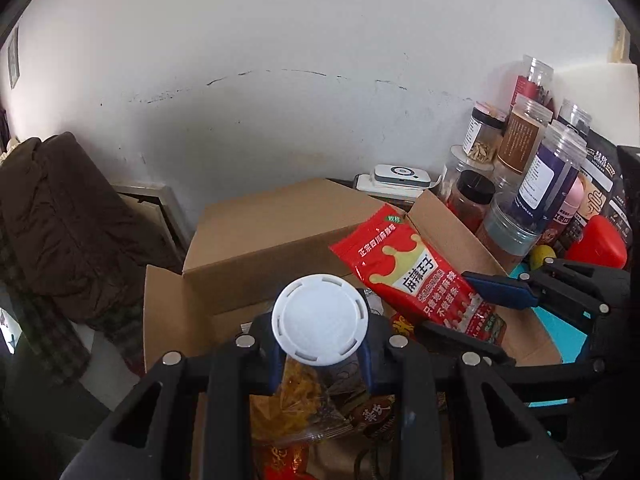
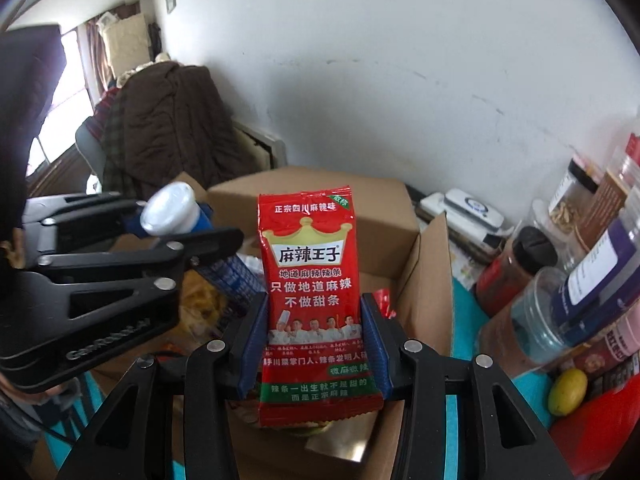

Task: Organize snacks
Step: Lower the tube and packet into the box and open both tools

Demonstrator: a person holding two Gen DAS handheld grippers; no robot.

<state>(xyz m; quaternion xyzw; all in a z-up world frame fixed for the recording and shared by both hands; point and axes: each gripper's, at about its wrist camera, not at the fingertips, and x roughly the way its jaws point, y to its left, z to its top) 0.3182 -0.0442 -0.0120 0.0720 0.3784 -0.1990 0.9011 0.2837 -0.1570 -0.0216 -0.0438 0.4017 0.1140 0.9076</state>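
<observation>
My left gripper [image 1: 320, 354] is shut on a clear snack jar with a white lid [image 1: 319, 319], held upright over an open cardboard box [image 1: 256, 240]. The jar and left gripper also show at the left of the right wrist view [image 2: 170, 210]. My right gripper [image 2: 314, 340] is shut on a red spicy-strip snack packet [image 2: 310, 276], held upright above the same box [image 2: 424, 280]. In the left wrist view the packet [image 1: 412, 272] hangs tilted to the right of the jar, with the right gripper's fingers [image 1: 500, 290] clamped on it. More snack packets [image 1: 296, 404] lie inside the box.
Several jars and canisters [image 1: 532, 184] crowd the right, with a yellow lemon [image 2: 567, 391] and a red container [image 1: 598, 242] beside them. A white device [image 1: 400, 176] lies behind the box. A brown coat on a chair [image 1: 60, 216] stands left. A white wall is behind.
</observation>
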